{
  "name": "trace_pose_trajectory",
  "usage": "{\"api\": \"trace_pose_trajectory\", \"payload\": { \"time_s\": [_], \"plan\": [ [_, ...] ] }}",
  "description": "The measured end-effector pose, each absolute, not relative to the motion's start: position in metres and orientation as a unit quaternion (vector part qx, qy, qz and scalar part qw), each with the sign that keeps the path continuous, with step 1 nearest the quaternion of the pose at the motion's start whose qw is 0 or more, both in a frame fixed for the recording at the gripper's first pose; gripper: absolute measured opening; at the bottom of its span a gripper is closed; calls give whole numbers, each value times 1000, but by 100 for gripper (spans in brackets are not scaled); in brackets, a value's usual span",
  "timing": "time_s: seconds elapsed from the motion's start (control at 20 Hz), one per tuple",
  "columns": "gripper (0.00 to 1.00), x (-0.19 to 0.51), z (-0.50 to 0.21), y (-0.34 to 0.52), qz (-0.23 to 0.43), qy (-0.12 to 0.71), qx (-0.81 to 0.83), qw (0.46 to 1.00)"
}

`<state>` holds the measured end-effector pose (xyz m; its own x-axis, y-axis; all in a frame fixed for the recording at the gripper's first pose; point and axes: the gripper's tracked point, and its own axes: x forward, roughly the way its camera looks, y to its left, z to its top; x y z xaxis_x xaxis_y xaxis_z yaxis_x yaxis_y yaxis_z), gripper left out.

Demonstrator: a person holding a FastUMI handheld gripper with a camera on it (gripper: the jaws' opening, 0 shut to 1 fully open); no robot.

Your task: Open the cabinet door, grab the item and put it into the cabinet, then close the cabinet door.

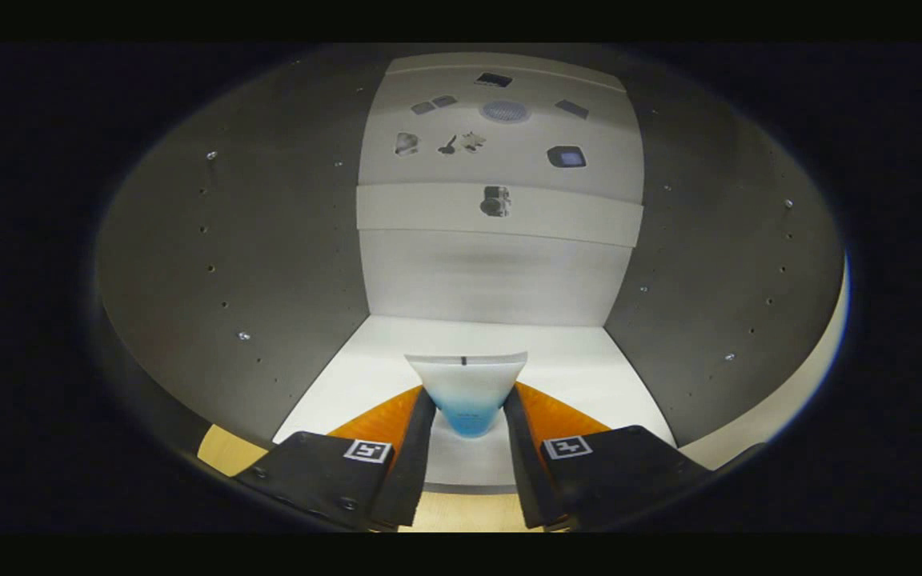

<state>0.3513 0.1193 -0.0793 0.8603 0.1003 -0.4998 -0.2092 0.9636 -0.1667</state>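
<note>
Gripper (467, 424) fingers clamp from both sides on the item (467, 392), a soft tube with a flat, crimped, wide end that flares out like a fan toward the back of the cabinet. Its body narrows as it comes down between my fingers, pale and frosted at the crimp and shading into translucent blue lower down, where each finger presses against it. A tiny dark mark sits at the middle of the crimped edge.

I hold the tube just over the front of the cabinet floor (573, 360), a smooth, matte white panel that runs back to a plain pale back wall (493, 276). On either side the cabinet's side walls (269, 264) are flat grey boards dotted with rows of small drilled holes and a few shiny pegs or screw heads. Higher up, a pale horizontal band (589, 216) crosses the back, and above it lies another light surface scattered with small dark shapes, one round and grille-like, others squarish; they are too small for me to tell what they are.

Below my fingers, a strip of light wood-toned surface (461, 512) shows in front of the cabinet's lower edge.
</note>
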Motion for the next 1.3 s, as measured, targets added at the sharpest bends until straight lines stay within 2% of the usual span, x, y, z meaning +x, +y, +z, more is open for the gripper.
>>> {"api": "trace_pose_trajectory", "payload": {
  "time_s": [0.2,0.45,0.6,0.65,0.7,1.0,1.3],
  "plan": [
    [55,357,-79,122,83,245,-117,959],
    [61,360,-80,120,79,242,-118,960],
    [83,359,-83,122,80,247,-110,959],
    [94,358,-82,123,81,245,-109,960],
    [98,356,-81,124,83,241,-109,961],
    [99,336,-59,125,83,209,-111,968],
    [99,273,-30,122,93,164,-100,977]
  ]
}}
